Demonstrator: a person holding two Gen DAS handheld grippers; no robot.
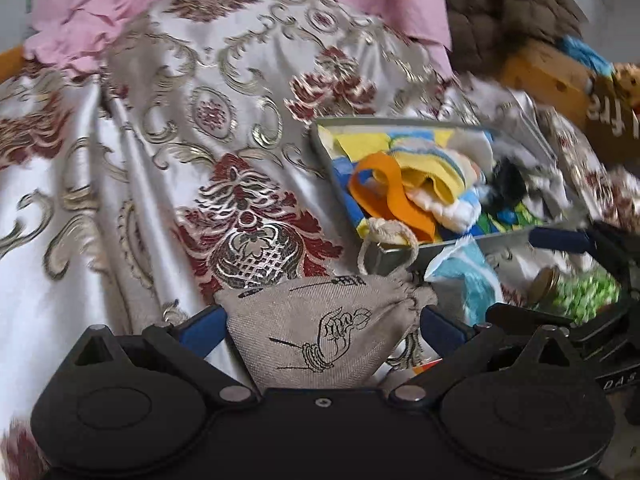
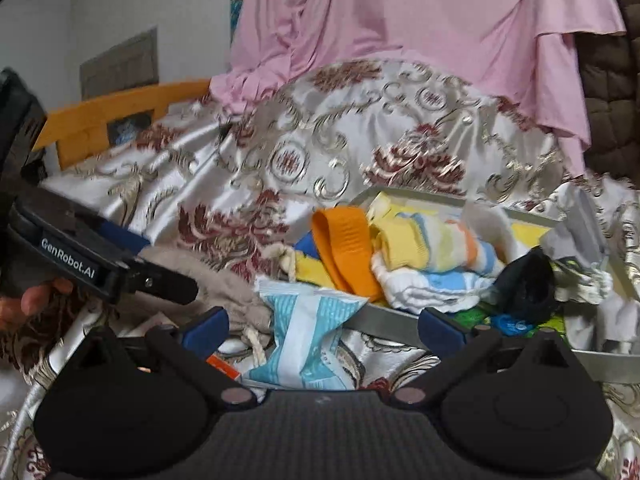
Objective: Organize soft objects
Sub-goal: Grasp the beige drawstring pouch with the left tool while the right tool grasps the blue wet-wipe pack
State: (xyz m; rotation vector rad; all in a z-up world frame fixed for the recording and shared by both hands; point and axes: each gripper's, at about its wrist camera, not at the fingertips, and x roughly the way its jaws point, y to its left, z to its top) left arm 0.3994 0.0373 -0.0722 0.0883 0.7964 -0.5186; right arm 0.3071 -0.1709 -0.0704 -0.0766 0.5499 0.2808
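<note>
A grey drawstring pouch [image 1: 320, 336] with a black hand drawing lies between the blue pads of my left gripper [image 1: 322, 328]. The jaws stand wide and open around it. The right wrist view shows the same pouch [image 2: 232, 284] beside the left gripper [image 2: 132, 260]. My right gripper [image 2: 322, 326] is open, and a blue and white packet [image 2: 308, 340] lies on the bedspread between its fingers. Just beyond is a grey tray [image 2: 384, 316] holding an orange strap [image 2: 344, 248], striped socks [image 2: 432, 256] and a black item [image 2: 528, 284]. The tray [image 1: 400, 122] also appears in the left wrist view.
A satin bedspread [image 1: 180, 160] with a red and gold pattern covers the bed. Pink cloth [image 2: 400, 32] hangs behind, a brown quilt [image 2: 612, 120] is at the right, and an orange wooden rail [image 2: 120, 108] at the left. A hand [image 2: 28, 300] holds the left gripper.
</note>
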